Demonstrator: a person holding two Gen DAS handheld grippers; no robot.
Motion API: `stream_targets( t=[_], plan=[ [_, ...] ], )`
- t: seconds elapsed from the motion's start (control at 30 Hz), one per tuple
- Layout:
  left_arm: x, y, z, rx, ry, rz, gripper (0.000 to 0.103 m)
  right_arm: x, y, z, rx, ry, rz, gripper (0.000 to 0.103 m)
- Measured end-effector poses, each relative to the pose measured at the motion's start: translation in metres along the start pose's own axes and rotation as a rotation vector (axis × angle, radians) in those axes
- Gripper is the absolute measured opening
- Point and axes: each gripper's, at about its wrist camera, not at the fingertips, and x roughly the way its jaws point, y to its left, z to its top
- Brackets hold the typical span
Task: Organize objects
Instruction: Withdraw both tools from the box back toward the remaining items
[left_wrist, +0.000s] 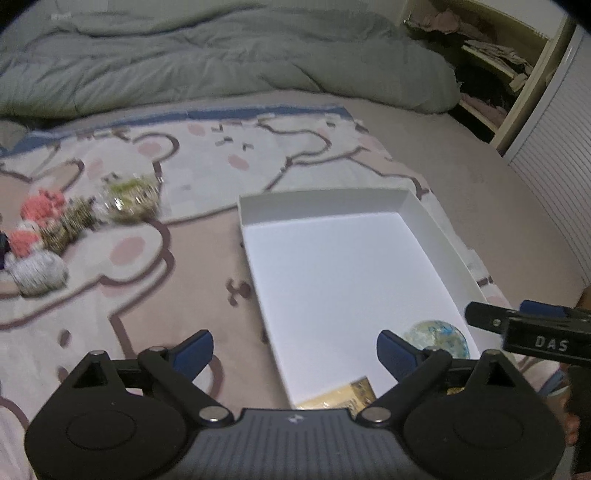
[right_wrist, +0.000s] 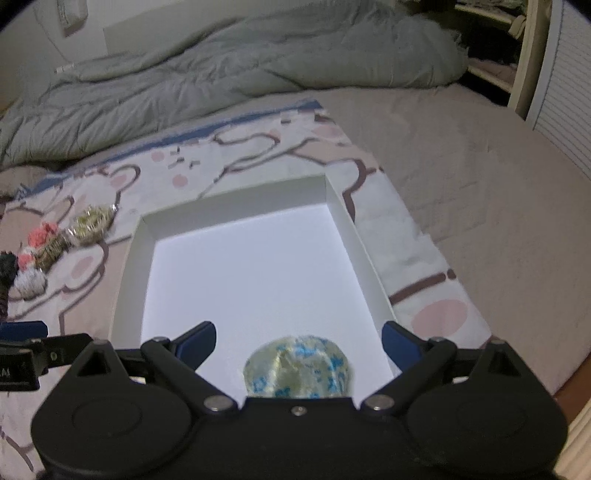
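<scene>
A white open box (left_wrist: 325, 206) (right_wrist: 236, 201) lies on the bed's bear-print blanket. A round green-and-blue wrapped ball (left_wrist: 437, 338) (right_wrist: 299, 369) lies in the box's near right corner. A gold-wrapped item (left_wrist: 343, 397) lies at the near edge, partly hidden. My left gripper (left_wrist: 295, 350) is open and empty over the box's near left edge. My right gripper (right_wrist: 299, 343) is open, with the ball on the box floor between its fingers. A cluster of wrapped items in pink, gold, green and silver (left_wrist: 55, 232) (right_wrist: 55, 247) lies on the blanket to the left.
A rumpled grey-green duvet (left_wrist: 221, 66) (right_wrist: 221, 74) covers the far part of the bed. A shelf unit with clothes (left_wrist: 491, 74) stands at the far right. The other gripper shows at the right edge of the left wrist view (left_wrist: 535, 332).
</scene>
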Motion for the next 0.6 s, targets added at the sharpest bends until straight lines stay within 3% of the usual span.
stream_targets(
  t=[0.27,0.6],
  plan=[
    [-0.025,0.017,0.011,0.015,-0.085,0.024,0.102,-0.018,0.014,0.011,0.004,-0.086,0.021,0.098],
    [-0.052,0.044,0.019,-0.005,-0.175,0.072,0.103,-0.037,0.040,0.019,-0.021,-0.191,0.030,0.103]
  ],
)
